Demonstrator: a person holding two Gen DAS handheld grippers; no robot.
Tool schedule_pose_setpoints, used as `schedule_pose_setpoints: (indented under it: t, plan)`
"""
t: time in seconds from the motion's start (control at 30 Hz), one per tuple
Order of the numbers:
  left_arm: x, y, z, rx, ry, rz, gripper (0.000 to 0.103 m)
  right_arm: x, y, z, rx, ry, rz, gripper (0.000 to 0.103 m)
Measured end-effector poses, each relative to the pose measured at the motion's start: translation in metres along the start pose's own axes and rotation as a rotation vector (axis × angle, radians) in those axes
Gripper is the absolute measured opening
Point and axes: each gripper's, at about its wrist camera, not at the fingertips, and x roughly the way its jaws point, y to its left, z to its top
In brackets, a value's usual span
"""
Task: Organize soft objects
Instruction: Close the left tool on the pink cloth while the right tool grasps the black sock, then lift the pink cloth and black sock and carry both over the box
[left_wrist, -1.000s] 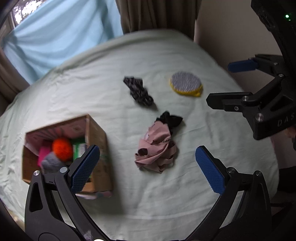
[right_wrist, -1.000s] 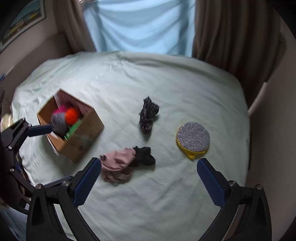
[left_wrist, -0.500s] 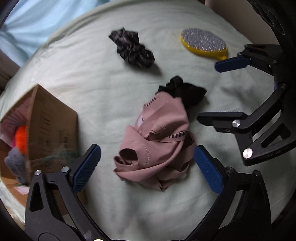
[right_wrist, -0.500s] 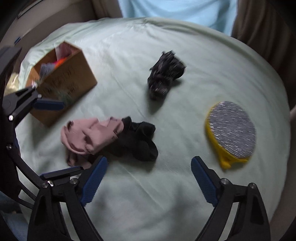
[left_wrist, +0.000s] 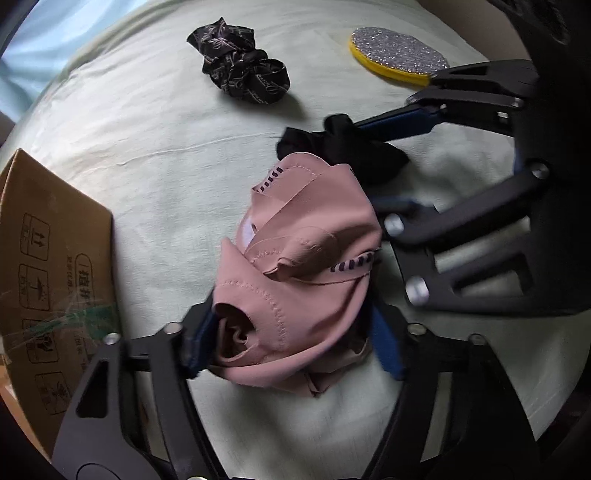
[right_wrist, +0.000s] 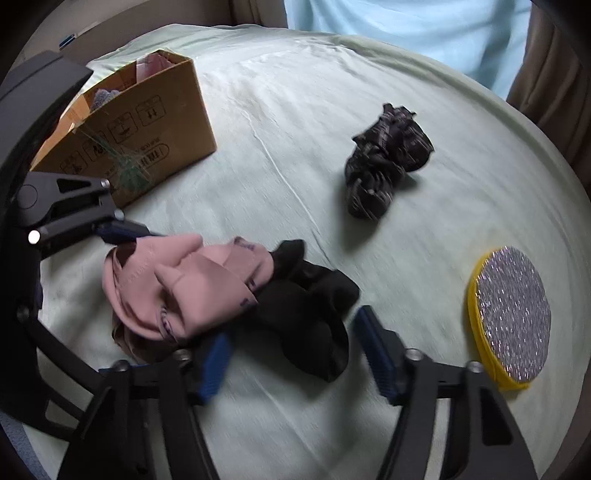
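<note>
A crumpled pink garment (left_wrist: 295, 266) (right_wrist: 192, 288) lies on the pale green bedsheet (left_wrist: 166, 166), with a black sock (left_wrist: 369, 162) (right_wrist: 306, 314) touching its far side. My left gripper (left_wrist: 291, 347) points down over the pink garment. Its jaws are closing and both blue pads touch the bundle's sides. My right gripper (right_wrist: 295, 360) straddles the black sock. Its jaws are closing too, with the pads at the sock's edges and no clear squeeze. In the left wrist view the right gripper (left_wrist: 369, 164) comes in from the right, one finger on each side of the sock.
An open cardboard box (left_wrist: 48, 258) (right_wrist: 147, 122) with soft things inside stands to the left of the garment. A dark patterned cloth bundle (left_wrist: 243, 79) (right_wrist: 384, 162) and a round glittery pad with a yellow rim (left_wrist: 395, 55) (right_wrist: 511, 314) lie farther back. Curtains hang behind the bed.
Both grippers have come down onto the bed and their jaws have narrowed. The left now frames the pink garment tightly. The right has closed in around the black sock.
</note>
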Motion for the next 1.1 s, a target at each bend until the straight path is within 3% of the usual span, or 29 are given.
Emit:
schedule_pose_setpoints:
  t: [0.03,0.13,0.3,0.63,0.93,1.1]
  plan:
    - [-0.001,0.000,0.000,0.000,0.001,-0.008,0.046,0.001,0.000,0.001,0.001,0.001,-0.001,0.043]
    - [-0.005,-0.002,0.004,0.001,0.002,-0.020,0.030,0.002,0.000,0.002,-0.004,0.007,-0.027,0.026]
    - [-0.009,0.003,0.006,-0.020,0.000,-0.029,0.022,-0.001,-0.006,0.002,0.026,0.012,-0.038,0.018]
    - [-0.059,0.010,0.013,-0.012,-0.062,-0.028,0.021,-0.039,-0.016,0.007,0.124,-0.018,-0.070,0.015]
    - [-0.162,0.008,0.026,-0.014,-0.186,-0.023,0.021,-0.126,-0.006,0.028,0.209,-0.094,-0.153,0.015]
    - [-0.230,0.019,0.022,-0.022,-0.262,-0.019,0.021,-0.184,0.010,0.046,0.331,-0.134,-0.200,0.015]
